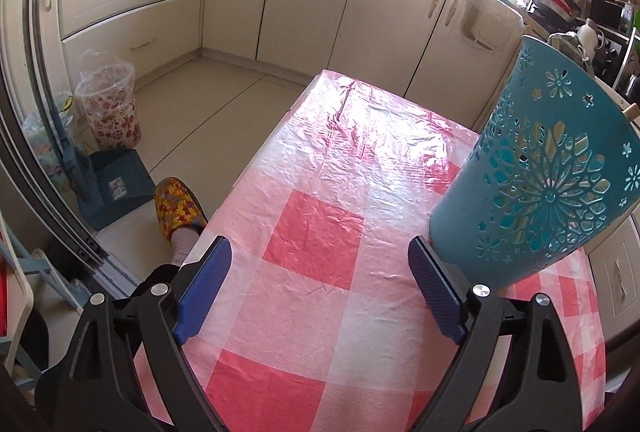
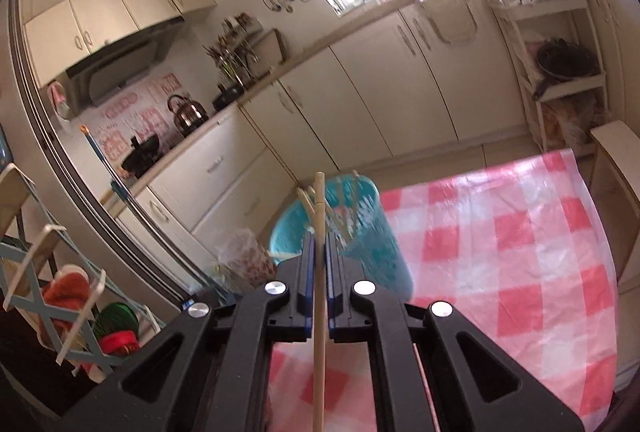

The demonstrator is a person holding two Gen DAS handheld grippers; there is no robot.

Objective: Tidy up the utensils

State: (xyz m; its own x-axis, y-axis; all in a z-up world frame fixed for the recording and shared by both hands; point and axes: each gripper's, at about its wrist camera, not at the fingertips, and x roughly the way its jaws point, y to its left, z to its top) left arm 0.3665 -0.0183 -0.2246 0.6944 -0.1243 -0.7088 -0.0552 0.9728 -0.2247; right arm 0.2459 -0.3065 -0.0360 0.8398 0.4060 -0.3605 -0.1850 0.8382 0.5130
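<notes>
While we scan the left wrist view, left gripper (image 1: 320, 274) spread, empty, beside teal holder (image 1: 536, 168) on checked table (image 1: 312, 228) | right wrist view: our right gripper (image 2: 319, 252) pinches one chopstick (image 2: 319, 272), raised near holder (image 2: 360, 232), likely for dropping in.

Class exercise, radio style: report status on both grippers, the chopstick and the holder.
Right gripper shut on one chopstick. Left gripper open, empty, beside teal holder. Holder already has chopsticks. Nothing in the way.
</notes>
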